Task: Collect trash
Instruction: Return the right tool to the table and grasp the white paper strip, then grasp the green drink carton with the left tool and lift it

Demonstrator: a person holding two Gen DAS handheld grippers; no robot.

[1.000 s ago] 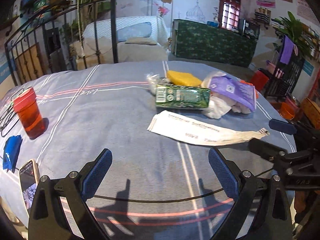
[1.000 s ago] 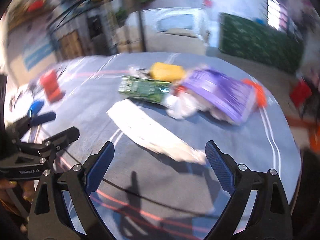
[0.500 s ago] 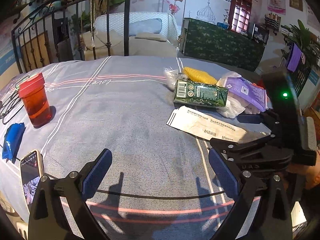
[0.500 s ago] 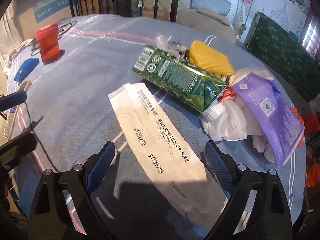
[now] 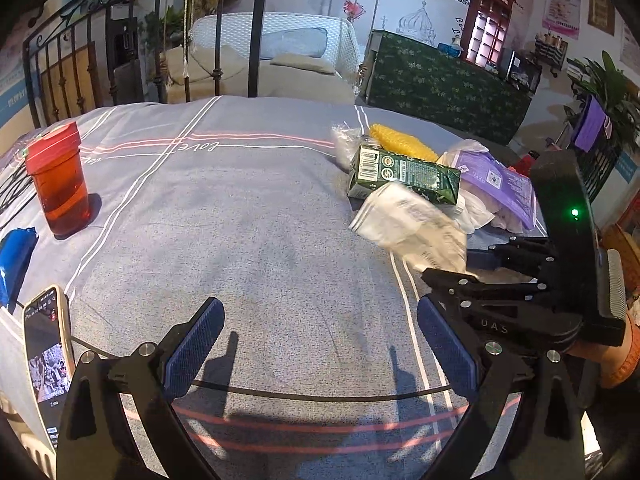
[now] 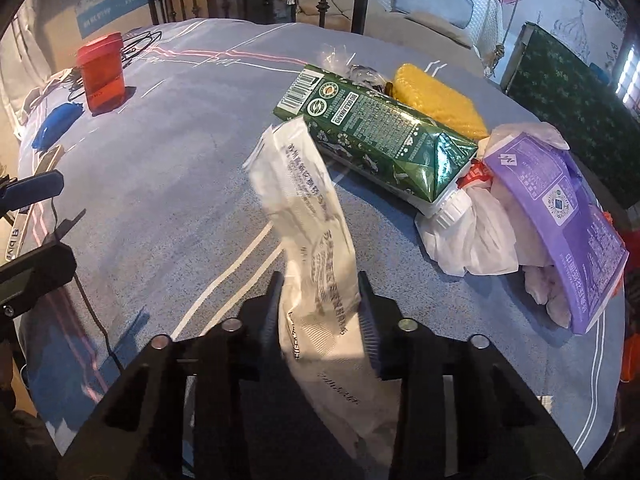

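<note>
My right gripper point(image 6: 320, 292) is closing its jaws on a long white paper bag point(image 6: 308, 208), and the pads press its lower part. The bag's printed end stands up off the grey-blue tablecloth point(image 6: 168, 184). In the left wrist view the same bag point(image 5: 408, 220) sticks up from the right gripper point(image 5: 460, 268). Behind it lie a green drink carton point(image 6: 376, 140), a yellow pack point(image 6: 436, 100), a purple pack point(image 6: 560, 208) and crumpled white plastic point(image 6: 468, 240). My left gripper point(image 5: 316, 344) hangs open over bare cloth, with nothing between its fingers.
A red lidded cup point(image 5: 58, 184) stands at the table's left. A blue object point(image 5: 14, 256) and a phone point(image 5: 46, 344) lie near the left edge, with black wire beyond the cup. An iron railing, a sofa and a green counter are behind the table.
The right gripper came down over the white paper bag and shut on it. The bag's free end has risen off the cloth. The left gripper stays open.
</note>
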